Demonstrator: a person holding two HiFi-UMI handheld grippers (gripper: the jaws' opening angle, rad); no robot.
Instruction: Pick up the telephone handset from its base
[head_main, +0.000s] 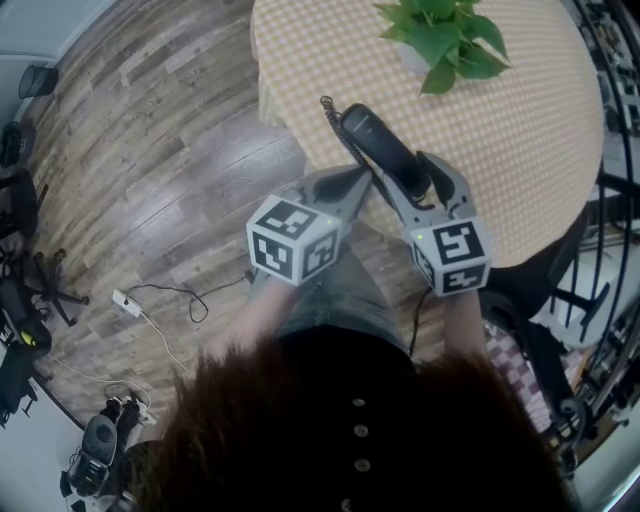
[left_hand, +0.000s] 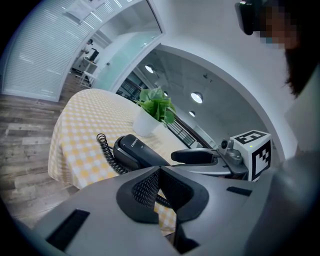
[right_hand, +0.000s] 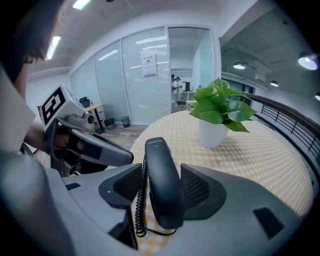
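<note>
Round table with a yellow checked cloth at the far right, over a wood floor. Far back on the cloth, a white pot with a green plant. No phone base to see in any view.

Near the front edge of the table, up off the cloth: the black telephone handset. Points its long side away from the person, far end a bit to the left, near end down between the pads of the right gripper. Pinched there from both sides, jaws apart only by the thickness of the handset. Curly cord squeezed in along the left side and looping under the near end.

Just left of that, the left gripper. Jaws pressed together at the tips, with nothing between them; only cloth and a bit of cord seen past them. Tip close beside the handset, maybe touching; hard to tell.

Looks picked up already, so no more reaching needed. For the next move, best to lift straight up and hold the long side level. Held only at the near end, with most of the length sticking out far, so could tip down or slip. Could also get tugged by the cord. Right gripper clearly the one for the job; left one free to help under the far end.
</note>
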